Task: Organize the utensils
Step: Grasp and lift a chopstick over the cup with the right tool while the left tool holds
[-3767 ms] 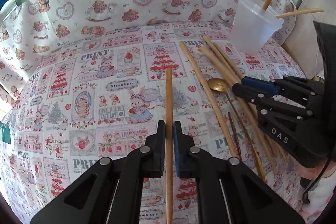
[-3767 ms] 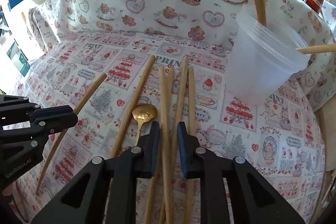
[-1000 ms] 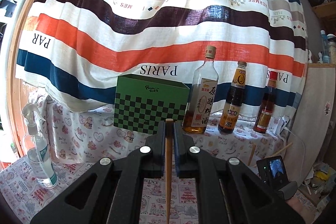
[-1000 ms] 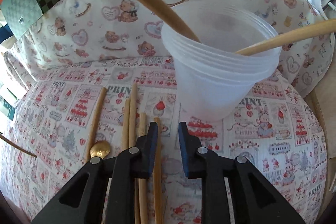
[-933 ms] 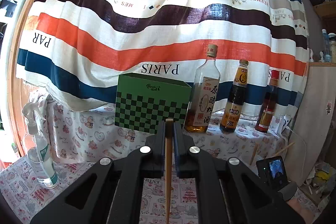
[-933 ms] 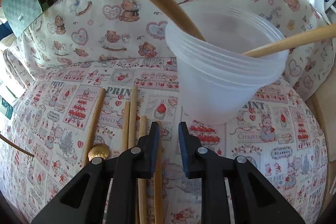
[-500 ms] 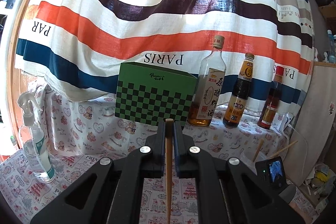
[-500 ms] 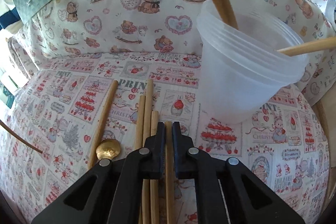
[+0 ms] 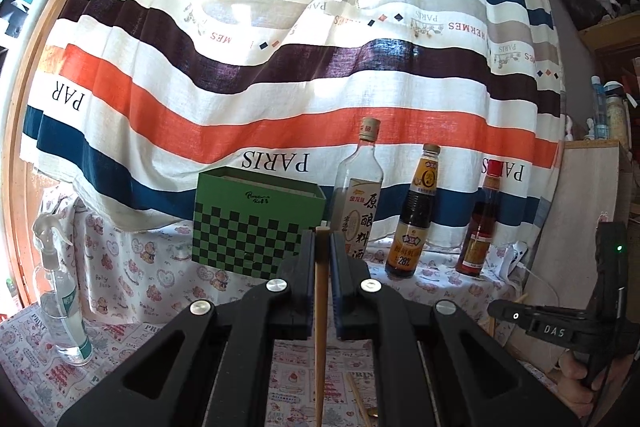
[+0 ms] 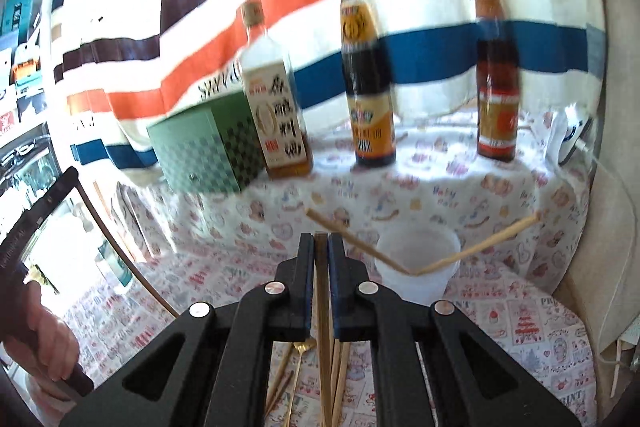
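Two grippers, left [image 9: 321, 259] and right [image 10: 321, 263], each clamped on an upright wooden chopstick [image 10: 322, 291] above the cup [image 10: 412, 267], risk knocking that light cup over because two sticks already lean across its rim.

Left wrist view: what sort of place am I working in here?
Probably a home kitchen corner or a makeshift table by a curtained window: three condiment bottles stand on a ledge under a striped curtain, the surface wears a printed tablecloth, and a spray bottle stands on it.
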Action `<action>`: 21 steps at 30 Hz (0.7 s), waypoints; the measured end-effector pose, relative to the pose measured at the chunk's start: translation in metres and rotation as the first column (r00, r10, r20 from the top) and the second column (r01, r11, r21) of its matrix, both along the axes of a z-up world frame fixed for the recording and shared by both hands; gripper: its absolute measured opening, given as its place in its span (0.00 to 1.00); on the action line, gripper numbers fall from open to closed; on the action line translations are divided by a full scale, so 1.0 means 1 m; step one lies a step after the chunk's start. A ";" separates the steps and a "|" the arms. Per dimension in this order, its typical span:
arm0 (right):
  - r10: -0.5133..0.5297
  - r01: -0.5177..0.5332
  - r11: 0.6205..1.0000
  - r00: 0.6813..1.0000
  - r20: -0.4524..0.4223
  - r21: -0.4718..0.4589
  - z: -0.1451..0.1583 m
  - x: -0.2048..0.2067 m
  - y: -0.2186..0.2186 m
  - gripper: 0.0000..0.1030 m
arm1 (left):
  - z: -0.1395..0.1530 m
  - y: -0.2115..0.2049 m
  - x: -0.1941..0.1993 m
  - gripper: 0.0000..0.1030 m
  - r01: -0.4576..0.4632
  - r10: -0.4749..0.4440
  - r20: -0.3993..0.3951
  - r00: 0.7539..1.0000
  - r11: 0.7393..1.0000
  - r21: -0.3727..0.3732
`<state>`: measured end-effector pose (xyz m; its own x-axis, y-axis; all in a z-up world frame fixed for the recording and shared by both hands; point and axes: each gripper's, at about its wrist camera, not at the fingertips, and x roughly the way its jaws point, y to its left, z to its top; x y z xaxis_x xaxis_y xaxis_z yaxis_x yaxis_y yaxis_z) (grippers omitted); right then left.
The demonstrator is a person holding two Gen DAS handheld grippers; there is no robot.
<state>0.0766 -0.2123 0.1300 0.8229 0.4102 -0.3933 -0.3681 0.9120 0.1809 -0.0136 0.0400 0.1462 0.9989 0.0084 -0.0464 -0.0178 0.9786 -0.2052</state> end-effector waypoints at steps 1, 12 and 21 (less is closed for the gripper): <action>-0.017 0.016 1.000 0.999 0.035 0.006 0.012 -0.006 -0.003 0.07 | 0.007 -0.007 0.002 0.06 0.015 -0.015 0.003 1.000 1.000 0.009; -0.291 0.277 0.956 0.859 0.421 0.096 0.097 -0.043 -0.031 0.07 | 0.077 -0.071 0.028 0.06 0.205 -0.202 0.064 0.977 0.978 -0.029; -0.393 0.324 0.916 0.845 0.362 0.238 0.062 0.003 -0.060 0.07 | 0.088 -0.112 0.074 0.06 0.155 -0.138 0.189 0.972 0.985 -0.073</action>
<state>0.0797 -0.2724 0.1925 0.9955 0.0848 0.0411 -0.0924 0.9646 0.2469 0.0604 -0.0725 0.2344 0.9805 -0.1347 0.1432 0.1702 0.9460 -0.2759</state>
